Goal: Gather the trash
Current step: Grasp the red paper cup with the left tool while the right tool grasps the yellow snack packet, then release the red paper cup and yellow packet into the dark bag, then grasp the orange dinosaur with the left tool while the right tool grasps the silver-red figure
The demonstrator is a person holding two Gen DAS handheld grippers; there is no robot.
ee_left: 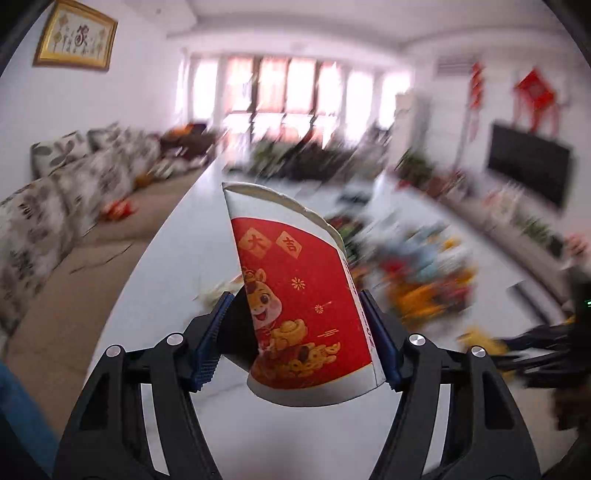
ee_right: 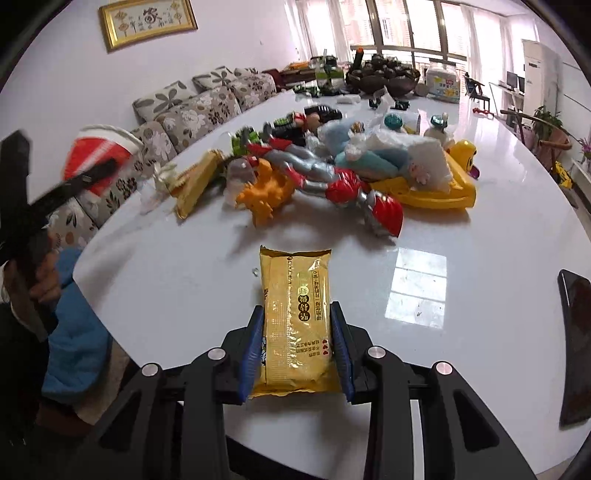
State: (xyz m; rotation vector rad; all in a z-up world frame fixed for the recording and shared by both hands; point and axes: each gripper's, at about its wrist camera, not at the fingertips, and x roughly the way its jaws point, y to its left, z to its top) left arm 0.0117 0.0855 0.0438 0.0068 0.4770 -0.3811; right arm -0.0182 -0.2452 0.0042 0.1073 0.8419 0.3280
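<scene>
Between the blue pads of the left gripper (ee_left: 299,339) sits one flattened paper cup (ee_left: 299,291), red with a cartoon figure and gold coins, white at rim and base; both fingers pinch its sides, its torn rim leaning toward 11 o'clock, held up off the white table (ee_left: 177,266). From the right wrist view the same cup (ee_right: 101,155) shows blurred at 9 o'clock, out past the table edge in front of the floral sofa (ee_right: 192,107).

One yellow snack wrapper (ee_right: 295,321) lies lengthwise between the right gripper (ee_right: 297,354) fingers, which are pressed against its two long edges; its far end points to 12 o'clock and I cannot tell whether it rests on the white tabletop (ee_right: 166,288) or is lifted. A second gold wrapper (ee_right: 195,184) lies at 10 o'clock beside a heap of toys: one orange dinosaur (ee_right: 264,192), one red-and-silver figure (ee_right: 332,181), one yellow plastic boat (ee_right: 439,188) carrying a white plush (ee_right: 417,158). One dark phone (ee_right: 576,343) lies at 3 o'clock near the table edge. One gold-framed picture (ee_right: 147,22) hangs on the wall at 11 o'clock. Further toys and dark bowls at the far end are too crowded to count
</scene>
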